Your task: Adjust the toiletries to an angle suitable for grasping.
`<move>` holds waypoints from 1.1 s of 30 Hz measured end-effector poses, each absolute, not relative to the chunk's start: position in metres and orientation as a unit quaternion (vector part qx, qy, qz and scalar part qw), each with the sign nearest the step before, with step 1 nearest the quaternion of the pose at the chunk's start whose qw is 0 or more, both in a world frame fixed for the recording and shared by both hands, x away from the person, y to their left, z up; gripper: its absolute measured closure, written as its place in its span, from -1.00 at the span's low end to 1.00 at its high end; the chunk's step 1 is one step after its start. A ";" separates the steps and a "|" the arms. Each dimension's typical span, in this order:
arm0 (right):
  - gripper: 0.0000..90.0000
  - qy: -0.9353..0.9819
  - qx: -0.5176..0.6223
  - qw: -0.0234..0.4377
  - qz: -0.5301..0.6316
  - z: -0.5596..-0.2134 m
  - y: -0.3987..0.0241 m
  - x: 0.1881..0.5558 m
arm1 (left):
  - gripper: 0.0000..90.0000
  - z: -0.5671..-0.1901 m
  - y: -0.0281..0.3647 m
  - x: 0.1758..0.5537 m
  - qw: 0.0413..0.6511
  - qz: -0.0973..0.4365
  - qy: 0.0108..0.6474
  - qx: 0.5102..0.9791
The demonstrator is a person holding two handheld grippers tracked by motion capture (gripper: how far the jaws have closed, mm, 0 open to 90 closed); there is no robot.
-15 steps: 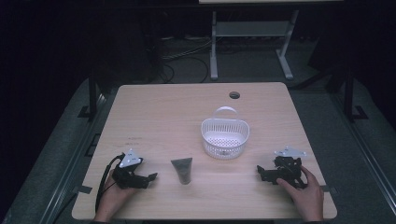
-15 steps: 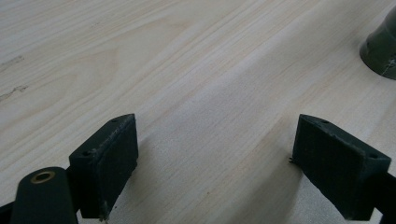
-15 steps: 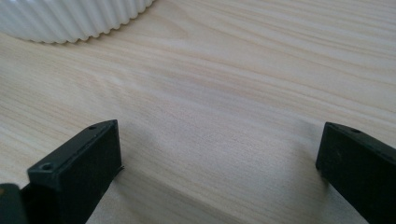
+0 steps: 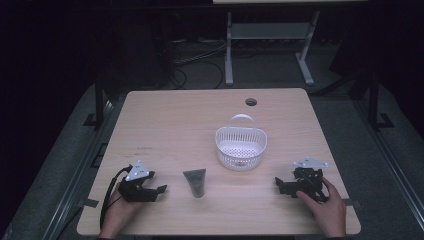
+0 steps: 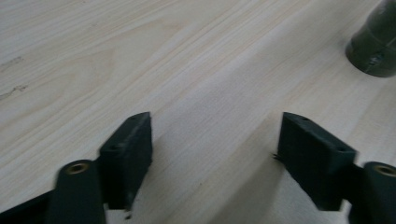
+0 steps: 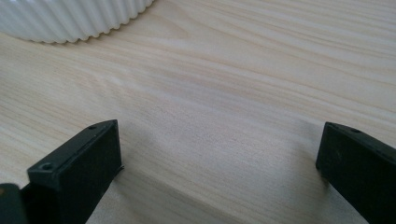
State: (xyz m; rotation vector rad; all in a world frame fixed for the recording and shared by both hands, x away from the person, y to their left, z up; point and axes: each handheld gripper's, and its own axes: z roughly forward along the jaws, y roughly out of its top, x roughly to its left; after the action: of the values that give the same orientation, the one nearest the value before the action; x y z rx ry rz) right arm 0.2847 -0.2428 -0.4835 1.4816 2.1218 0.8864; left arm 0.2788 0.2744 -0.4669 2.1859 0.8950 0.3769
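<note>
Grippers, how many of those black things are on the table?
2: the left black two-fingered gripper sits near the wooden table's front left, the right black two-fingered gripper near its front right, both open and empty.

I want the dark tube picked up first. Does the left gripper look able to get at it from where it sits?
Probably yes. The left gripper lies open on the table, jaws pointing toward the tube, with bare wood between them. The basket stands off to the far side.
</note>
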 end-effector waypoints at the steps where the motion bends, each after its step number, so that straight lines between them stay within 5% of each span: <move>1: -1.00 0.760 0.531 0.202 0.317 -0.483 -0.243 0.285 | -0.15 -0.464 0.275 0.277 0.373 0.142 0.349 0.848; 3: -1.00 0.760 0.531 0.202 0.318 -0.483 -0.243 0.285 | 0.21 -0.455 0.277 0.273 0.380 0.133 0.350 0.846; 10: -1.00 0.760 0.531 0.201 0.317 -0.483 -0.243 0.285 | 0.98 -0.439 0.279 0.269 0.399 0.106 0.350 0.841; 33: -1.00 0.760 0.531 0.201 0.318 -0.483 -0.243 0.285 | 0.99 -0.395 0.262 0.251 0.438 0.061 0.294 0.847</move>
State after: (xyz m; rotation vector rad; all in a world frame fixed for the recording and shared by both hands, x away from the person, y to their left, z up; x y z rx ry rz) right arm 0.2847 -0.2428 -0.4835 1.4824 2.1216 0.8868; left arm 0.2514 0.2620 -0.3947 2.1068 0.7318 0.1518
